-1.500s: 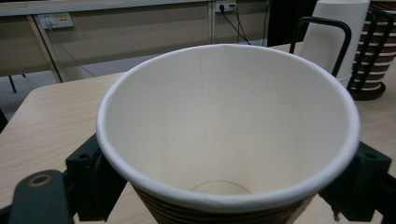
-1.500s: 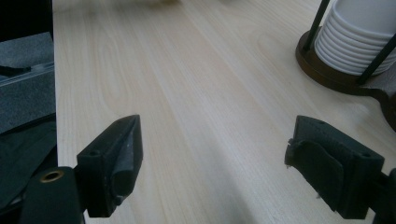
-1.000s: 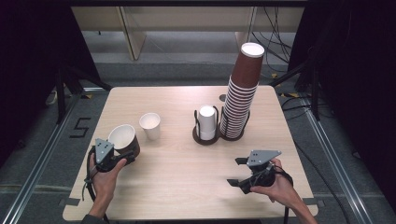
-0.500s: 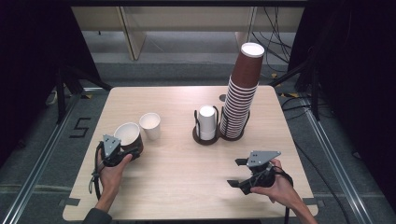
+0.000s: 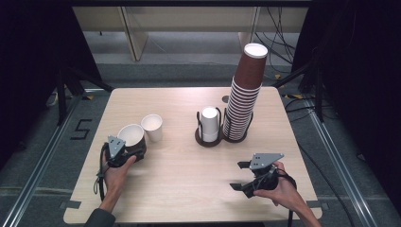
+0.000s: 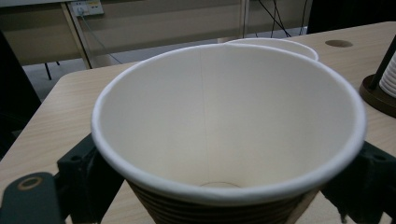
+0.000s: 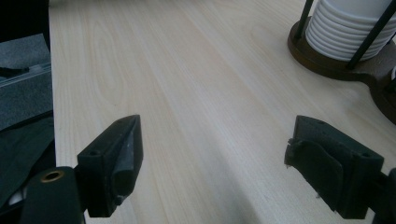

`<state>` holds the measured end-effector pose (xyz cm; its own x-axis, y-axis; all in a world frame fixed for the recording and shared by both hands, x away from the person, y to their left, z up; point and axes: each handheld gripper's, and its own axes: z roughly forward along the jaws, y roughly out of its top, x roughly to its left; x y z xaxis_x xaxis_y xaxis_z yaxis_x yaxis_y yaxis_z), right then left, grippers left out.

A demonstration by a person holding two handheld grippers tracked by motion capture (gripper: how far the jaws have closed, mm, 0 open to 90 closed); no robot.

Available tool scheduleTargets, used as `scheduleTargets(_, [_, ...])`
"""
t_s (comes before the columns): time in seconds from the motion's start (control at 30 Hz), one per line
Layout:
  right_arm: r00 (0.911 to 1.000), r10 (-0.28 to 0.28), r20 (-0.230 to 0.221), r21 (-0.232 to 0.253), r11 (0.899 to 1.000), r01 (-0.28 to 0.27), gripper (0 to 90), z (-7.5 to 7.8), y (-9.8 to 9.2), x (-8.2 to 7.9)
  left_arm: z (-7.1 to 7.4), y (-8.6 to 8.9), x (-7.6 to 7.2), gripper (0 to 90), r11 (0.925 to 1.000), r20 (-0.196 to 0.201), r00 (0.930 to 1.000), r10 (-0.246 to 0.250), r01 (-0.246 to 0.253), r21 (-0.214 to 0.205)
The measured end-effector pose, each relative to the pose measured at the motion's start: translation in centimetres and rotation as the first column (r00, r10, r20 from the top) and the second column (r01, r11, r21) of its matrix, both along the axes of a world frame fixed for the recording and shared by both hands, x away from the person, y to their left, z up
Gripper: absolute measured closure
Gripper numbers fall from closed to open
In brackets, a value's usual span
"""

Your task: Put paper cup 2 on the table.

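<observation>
Brown ribbed paper cup (image 5: 132, 139) with a white inside sat upright on the left part of the desk (image 5: 189, 175), between the jaws of the left hand-held gripper (image 5: 124, 152). Those jaws had just been opening; in the left gripper view the cup (image 6: 229, 126) stood between the two black jaws, one at each side of its wall, and whether the pads still pressed on it could not be told. White paper cup (image 5: 152, 126) stood just beside the brown one, to its right and a bit farther back; its rim (image 6: 275, 44) peeked over the brown cup's far edge. Left hand (image 5: 116, 172) held the gripper from the near edge of the desk. Right hand-held gripper (image 5: 243, 175) was over the near right part of the desk, well apart from the cups, jaws wide open with nothing between them; in the right gripper view bare wood lay between the two jaws (image 7: 215, 154). Right hand (image 5: 279, 189) gripped it from behind. Dark round holder (image 5: 208, 137) in the middle back of the desk carried a short stack of white cups (image 5: 209, 122) inside its wire posts. Tall stack of brown cups (image 5: 243, 101) rose just to the right of it, leaning slightly, white rim on top. Same holder base (image 7: 336, 60) showed at the upper right of the right gripper view.
</observation>
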<state>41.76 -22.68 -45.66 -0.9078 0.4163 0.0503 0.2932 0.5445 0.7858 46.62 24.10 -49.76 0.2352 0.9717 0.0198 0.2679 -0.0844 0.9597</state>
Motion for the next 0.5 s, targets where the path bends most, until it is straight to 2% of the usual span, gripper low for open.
scheduleTargets(0.13, [1.0,0.005,-0.004,0.001,1.0,-0.005,18.7,0.02,0.0,-0.05,-0.09,0.08,-0.07,10.3,0.9998,-0.024,0.9996,-0.017,0.016,-0.011])
scheduleTargets(0.17, [1.0,0.003,0.008,0.0,1.0,-0.003,18.7,0.04,-0.02,-0.07,-0.15,0.14,-0.03,10.2,0.9995,-0.033,0.9992,-0.025,0.024,-0.022])
scheduleTargets(0.3, [1.0,0.002,-0.003,0.002,1.0,-0.002,18.7,0.06,-0.11,-0.13,-0.27,0.27,-0.02,11.7,0.999,-0.048,0.9984,-0.029,0.027,-0.034])
scheduleTargets(0.4, [0.9999,-0.002,0.013,-0.001,1.0,0.002,18.7,0.12,-0.29,-0.13,-0.28,0.34,-0.15,12.4,0.9992,-0.067,0.9973,-0.029,0.027,-0.031])
scheduleTargets(0.5, [1.0,-0.003,0.001,-0.001,1.0,0.003,18.7,0.08,-0.3,-0.23,-0.34,0.41,-0.22,13.0,0.999,-0.078,0.9965,-0.032,0.03,-0.034])
